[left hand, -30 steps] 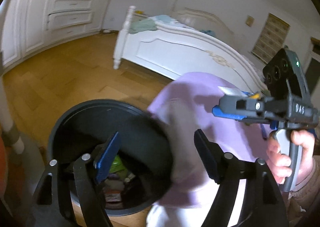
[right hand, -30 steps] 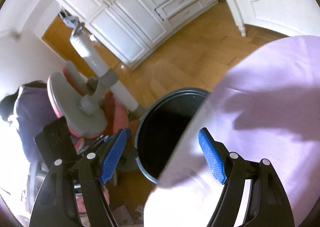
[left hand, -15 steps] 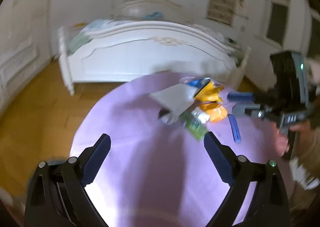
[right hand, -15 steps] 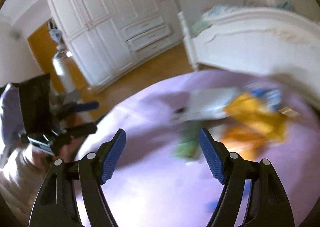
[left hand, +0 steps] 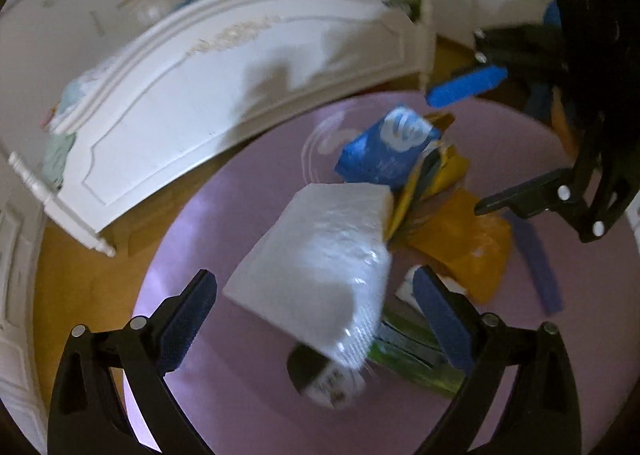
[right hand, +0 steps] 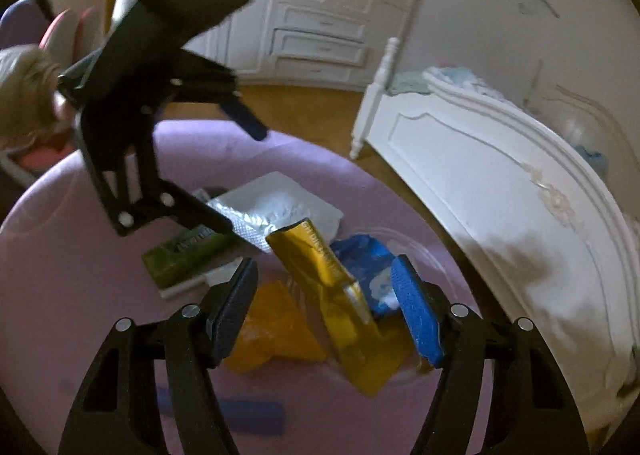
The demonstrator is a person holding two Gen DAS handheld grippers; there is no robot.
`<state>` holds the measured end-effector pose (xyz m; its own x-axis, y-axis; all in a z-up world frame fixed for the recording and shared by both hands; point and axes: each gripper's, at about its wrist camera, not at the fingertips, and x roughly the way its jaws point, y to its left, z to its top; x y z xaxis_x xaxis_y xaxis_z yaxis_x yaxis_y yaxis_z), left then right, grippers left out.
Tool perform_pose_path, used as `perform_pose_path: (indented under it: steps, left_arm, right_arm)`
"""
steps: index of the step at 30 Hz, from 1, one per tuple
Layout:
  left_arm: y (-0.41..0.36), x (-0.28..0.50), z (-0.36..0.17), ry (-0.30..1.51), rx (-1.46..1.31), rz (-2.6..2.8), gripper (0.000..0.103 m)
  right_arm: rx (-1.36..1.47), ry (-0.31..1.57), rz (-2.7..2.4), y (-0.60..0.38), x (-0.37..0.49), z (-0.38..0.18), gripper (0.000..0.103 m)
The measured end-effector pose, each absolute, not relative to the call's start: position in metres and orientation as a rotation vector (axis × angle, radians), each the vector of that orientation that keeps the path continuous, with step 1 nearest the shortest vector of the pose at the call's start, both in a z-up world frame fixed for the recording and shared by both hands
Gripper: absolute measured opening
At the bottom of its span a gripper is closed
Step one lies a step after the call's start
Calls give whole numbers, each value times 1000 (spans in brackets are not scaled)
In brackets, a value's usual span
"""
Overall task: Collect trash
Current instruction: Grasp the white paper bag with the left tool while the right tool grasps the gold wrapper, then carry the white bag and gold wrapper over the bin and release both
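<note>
While the trash lies heaped on the purple table point(left hand: 224, 375), the left gripper point(left hand: 316, 319) is held above it, jaws just opened wide, nothing between the pads. The white packet point(left hand: 320, 255) lies at twelve o'clock from those jaws, its long axis slanting from seven to one. The right gripper point(right hand: 324, 307) is the nearer to the gold wrapper point(right hand: 332, 295) (long axis running eleven to five), which is framed but apparently not pinched by jaws just narrowed.

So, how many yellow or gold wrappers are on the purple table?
2. The gold wrapper stands tilted against the blue packet; the flat yellow wrapper lies beside it, nearer the camera. More may be hidden underneath the pile.
</note>
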<state>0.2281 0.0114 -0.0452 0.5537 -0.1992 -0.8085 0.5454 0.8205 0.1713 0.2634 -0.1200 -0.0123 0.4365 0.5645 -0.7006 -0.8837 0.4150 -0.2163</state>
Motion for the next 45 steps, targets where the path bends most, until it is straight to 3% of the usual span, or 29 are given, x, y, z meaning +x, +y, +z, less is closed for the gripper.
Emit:
perform_pose_path:
  steps: [1,3,5,7,10,13,18,29,45]
  left_arm:
    - [9,231,-49,889,450,-459,98]
    - [4,243,-59,909,484,-454,98]
    - [4,247,-64,913,462,-478,95]
    - [4,251,-68,939,417,-502,71]
    - [5,248,-69,930,403,-481,53]
    - [9,240,-61,917,313,-521,40]
    - [10,209,-47,877,270,-523,27]
    - [47,88,5,655,-47,-410,28]
    - [168,-50,-19,606,-247,-80,28]
  right_arm:
    - [-634,592,985,-118,266,-15,69]
    - [-661,625,1004,-110,271,-21,53]
    - [-699,679,1008,-106,277,-30,24]
    - [-708,673,1009,-108,276,-34,23]
    - [-658,671,1016,-116,273,-31,20]
    - [-582,668,1023,-125,265,-22,19]
    - [-352,666,1039,-150,246,8,18]
    - [410,830,1038,-198,205,30,19]
    - [381,967,1107,-66,151,21,19]
